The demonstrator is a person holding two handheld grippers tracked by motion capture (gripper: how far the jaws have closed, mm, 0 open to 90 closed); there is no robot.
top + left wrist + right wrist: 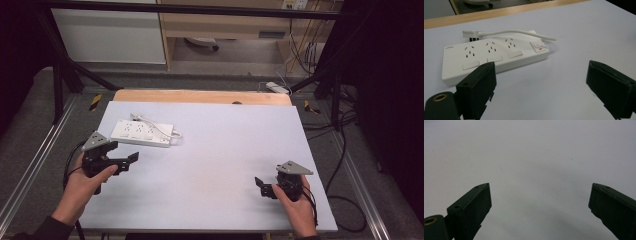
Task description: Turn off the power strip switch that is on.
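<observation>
A white power strip (pixel 141 133) with three sockets lies flat at the back left of the white table (pixel 225 150). Its white cord loops over it and ends in a plug (pixel 471 35) behind the strip. In the left gripper view the strip (pixel 494 53) is just ahead, its switch with a red mark at the right end. My left gripper (pixel 129 163) hovers a little in front of the strip, open and holding nothing (pixel 541 72). My right gripper (pixel 262 187) is near the front right of the table, open over bare white surface (pixel 540 195).
A wooden strip (pixel 200 96) runs along the table's far edge. Black frame posts stand at both back corners. On the floor beyond lies another white power strip (pixel 277 88) with cables, and more cables (pixel 345 200) trail along the right side.
</observation>
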